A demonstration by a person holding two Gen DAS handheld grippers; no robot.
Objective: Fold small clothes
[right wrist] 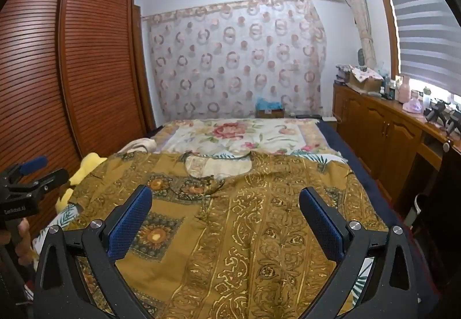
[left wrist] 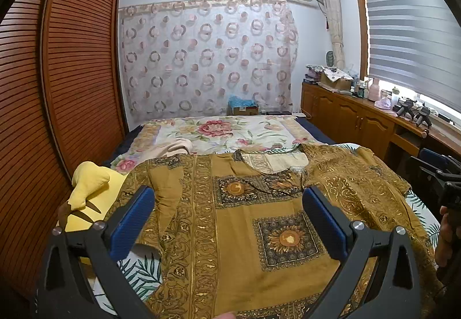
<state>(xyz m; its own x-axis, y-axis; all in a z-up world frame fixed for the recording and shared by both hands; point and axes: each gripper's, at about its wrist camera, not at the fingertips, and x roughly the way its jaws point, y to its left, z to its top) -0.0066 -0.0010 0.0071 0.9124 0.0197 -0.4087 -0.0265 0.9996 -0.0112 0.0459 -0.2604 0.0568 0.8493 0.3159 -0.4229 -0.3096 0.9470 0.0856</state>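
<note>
A mustard-gold patterned shirt (left wrist: 236, 221) (right wrist: 239, 221) lies spread flat on the bed, its neckline toward the far end and its sleeves out to both sides. My left gripper (left wrist: 227, 198) hovers open above the shirt's left half, with nothing between its blue pads (left wrist: 132, 218). My right gripper (right wrist: 224, 198) is also open, over the shirt's right half, and holds nothing. In the right wrist view the left gripper (right wrist: 26, 177) shows at the left edge with a hand on its grip. The right gripper's body (left wrist: 443, 180) shows at the right edge of the left wrist view.
A yellow cloth (left wrist: 89, 189) lies at the shirt's left, and a pale folded cloth (left wrist: 175, 146) lies behind it on the floral bedspread (left wrist: 219, 131). A slatted wooden wardrobe (left wrist: 57, 88) stands along the left. A cluttered wooden cabinet (left wrist: 360, 114) runs under the window on the right.
</note>
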